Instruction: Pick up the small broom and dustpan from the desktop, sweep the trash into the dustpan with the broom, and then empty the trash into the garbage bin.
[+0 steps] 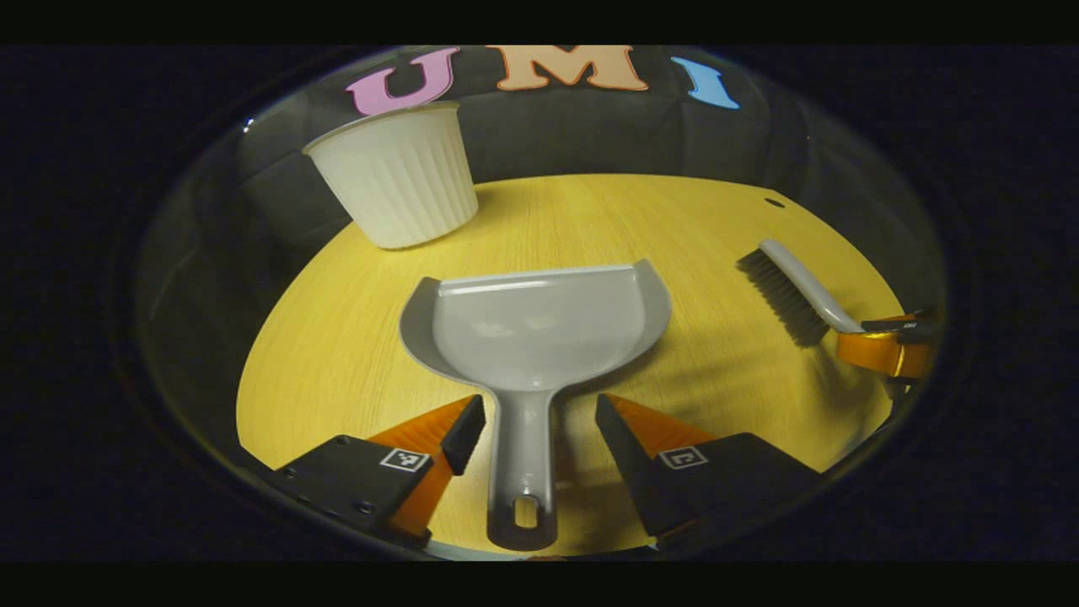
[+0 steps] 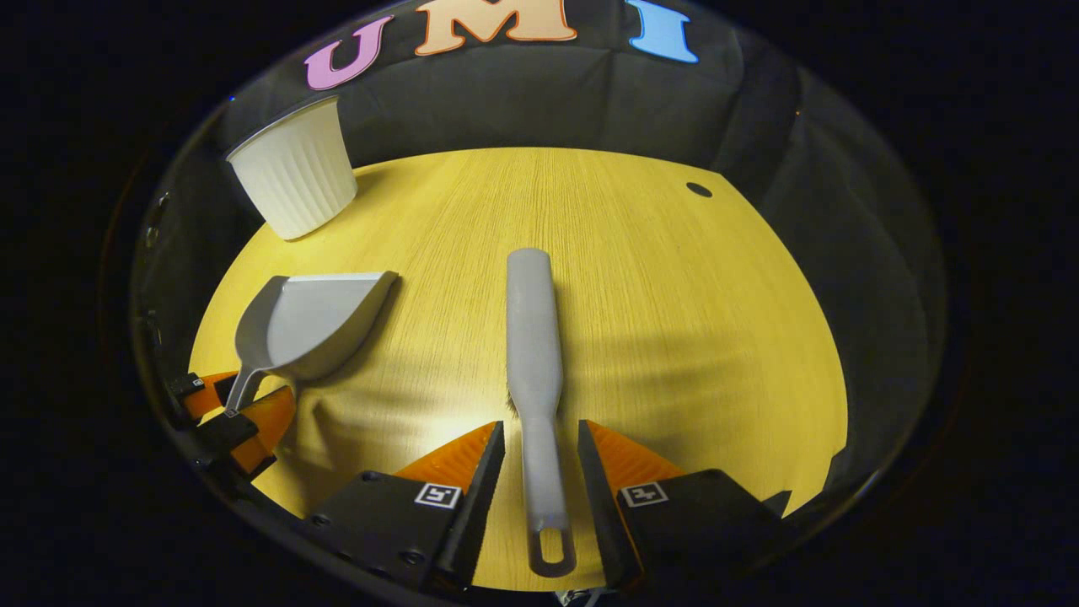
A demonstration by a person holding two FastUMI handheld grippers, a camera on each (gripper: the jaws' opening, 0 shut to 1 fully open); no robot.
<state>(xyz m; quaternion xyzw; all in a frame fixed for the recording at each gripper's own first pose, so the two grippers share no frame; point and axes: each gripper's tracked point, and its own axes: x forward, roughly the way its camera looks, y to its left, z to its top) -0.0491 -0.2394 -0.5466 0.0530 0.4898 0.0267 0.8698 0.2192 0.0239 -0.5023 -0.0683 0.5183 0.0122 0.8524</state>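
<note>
On the yellow tabletop (image 2: 674, 320), the pickup step is in hand: the left gripper (image 1: 539, 421) straddles the dustpan (image 1: 539, 324) handle, the right gripper (image 2: 540, 443) straddles the small broom (image 2: 534, 337) handle, jaws apart and gripping nothing, so each must close next.

Left gripper view looks low and close along the dustpan (image 1: 539, 324). Right gripper view – along the broom (image 2: 535, 354). Both share the desk (image 1: 590, 211) and bin (image 1: 396, 173).

right gripper (image 2: 540, 445) jaws straddle the broom (image 2: 534, 337) handle, not touching.
</note>
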